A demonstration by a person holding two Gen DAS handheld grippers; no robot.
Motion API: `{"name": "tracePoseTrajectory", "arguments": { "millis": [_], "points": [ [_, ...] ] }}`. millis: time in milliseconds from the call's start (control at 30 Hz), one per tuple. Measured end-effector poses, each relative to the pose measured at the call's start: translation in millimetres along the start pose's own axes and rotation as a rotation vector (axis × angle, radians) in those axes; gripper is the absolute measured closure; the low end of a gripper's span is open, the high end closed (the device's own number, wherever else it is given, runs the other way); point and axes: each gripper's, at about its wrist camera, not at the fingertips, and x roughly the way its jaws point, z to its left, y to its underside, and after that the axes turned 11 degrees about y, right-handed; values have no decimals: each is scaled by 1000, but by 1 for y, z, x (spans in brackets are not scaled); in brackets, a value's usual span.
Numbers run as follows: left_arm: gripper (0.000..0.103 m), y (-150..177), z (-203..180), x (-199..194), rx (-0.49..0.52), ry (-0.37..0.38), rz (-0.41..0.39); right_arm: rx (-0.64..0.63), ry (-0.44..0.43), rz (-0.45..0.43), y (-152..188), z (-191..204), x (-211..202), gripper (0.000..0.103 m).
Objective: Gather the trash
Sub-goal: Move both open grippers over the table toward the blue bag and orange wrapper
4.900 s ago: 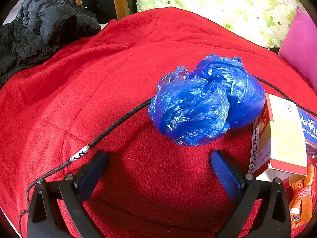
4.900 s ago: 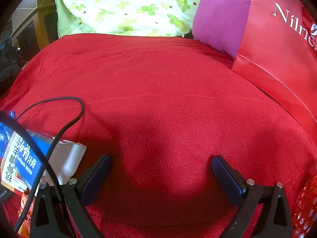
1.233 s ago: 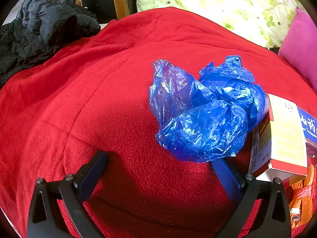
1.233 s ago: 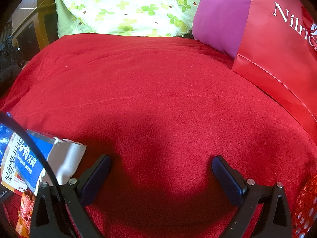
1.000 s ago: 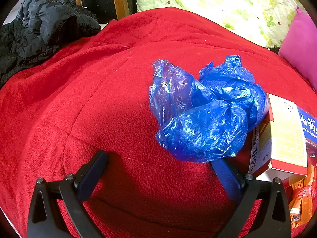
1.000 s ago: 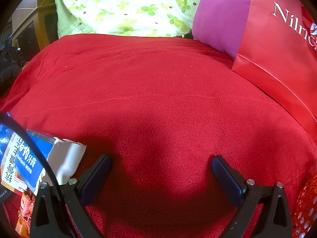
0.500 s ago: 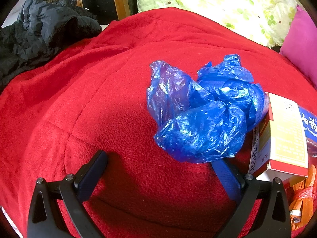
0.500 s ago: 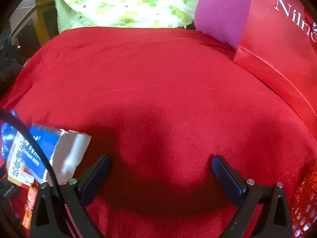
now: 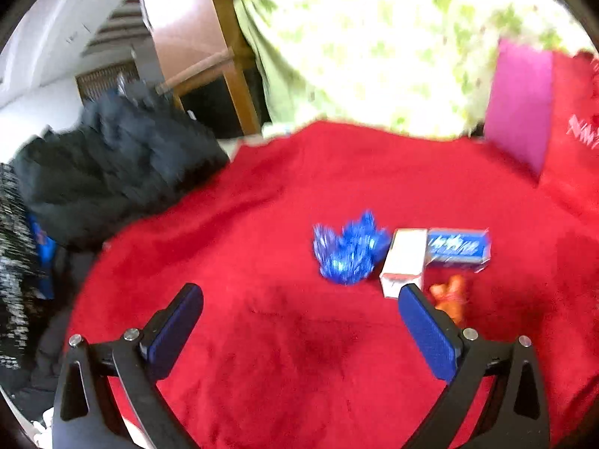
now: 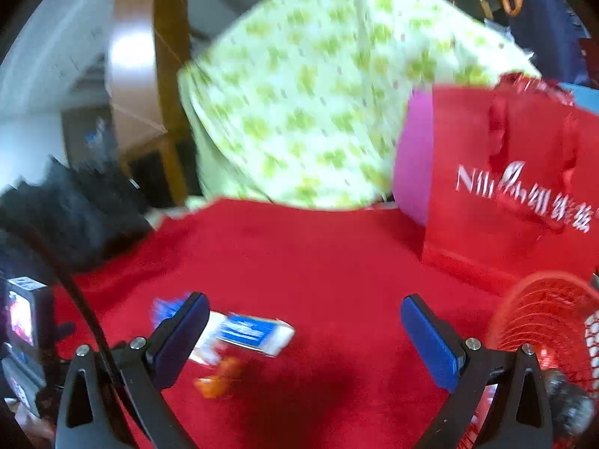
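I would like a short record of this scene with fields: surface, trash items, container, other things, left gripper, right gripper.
surface: red blanket
trash items: crumpled blue plastic bag; white box beside it; blue box beside the white one; orange wrapper nearer the camera
container: red mesh basket, at the right edge
other things: red paper bag; black jacket; green-patterned pillow; pink pillow
left gripper: open, empty, above the blanket
right gripper: open, empty
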Motion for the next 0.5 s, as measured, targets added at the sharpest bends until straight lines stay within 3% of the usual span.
{"name": "tracePoseTrajectory", "arguments": {
  "millis": [133, 267, 500],
  "points": [
    [0, -9, -1, -74, -2, 1, -102, -31, -4, -26, -7, -7, -56, 0],
    [0, -9, -4, -128, -4, 9, -176, -31, -24, 17, -12, -16, -92, 0],
    [0, -12, -8, -155, 10, 25, -212, -52, -25, 46, -16, -22, -122, 0]
  ]
}}
